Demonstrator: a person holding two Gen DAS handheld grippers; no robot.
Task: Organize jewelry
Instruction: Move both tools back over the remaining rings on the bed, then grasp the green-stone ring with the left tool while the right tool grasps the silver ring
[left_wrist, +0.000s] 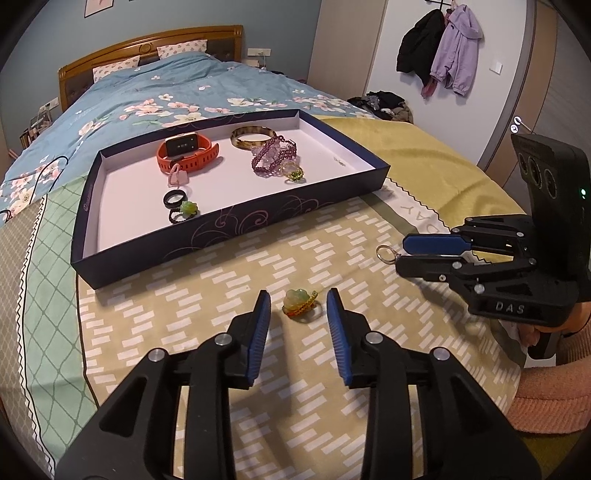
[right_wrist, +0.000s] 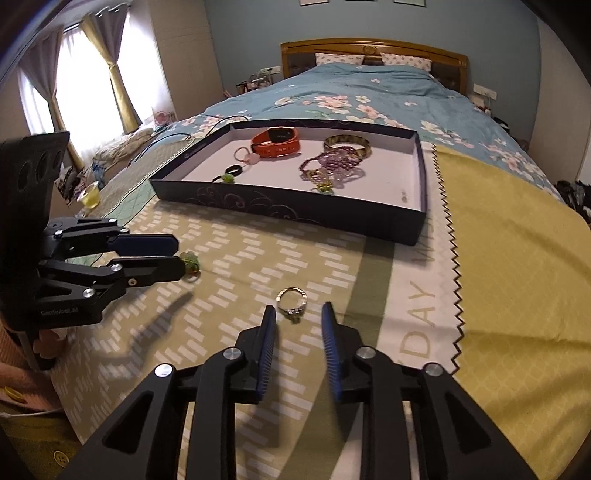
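Note:
A green flower ring (left_wrist: 299, 304) lies on the patterned bed cloth between the fingertips of my left gripper (left_wrist: 298, 295), which is open, with neither blue pad touching it. A silver ring with a small stone (right_wrist: 293, 300) lies on the cloth between the tips of my right gripper (right_wrist: 299, 308); it is open too, with a gap on both sides. Beyond both stands a dark blue tray (left_wrist: 221, 221) with a white floor. It holds an orange watch (left_wrist: 188, 153), an amber bangle (left_wrist: 253, 137), purple bead bracelets (left_wrist: 273, 157), a black ring (left_wrist: 173, 198) and more small rings.
The tray sits on the bed where the floral duvet (left_wrist: 155, 92) meets a yellow-green cloth (right_wrist: 517, 258). A glass of yellow drink (right_wrist: 90, 195) stands off the bed's left side. A black cable (right_wrist: 177, 138) lies left of the tray. Pink sleeves (left_wrist: 554, 398) hold the grippers.

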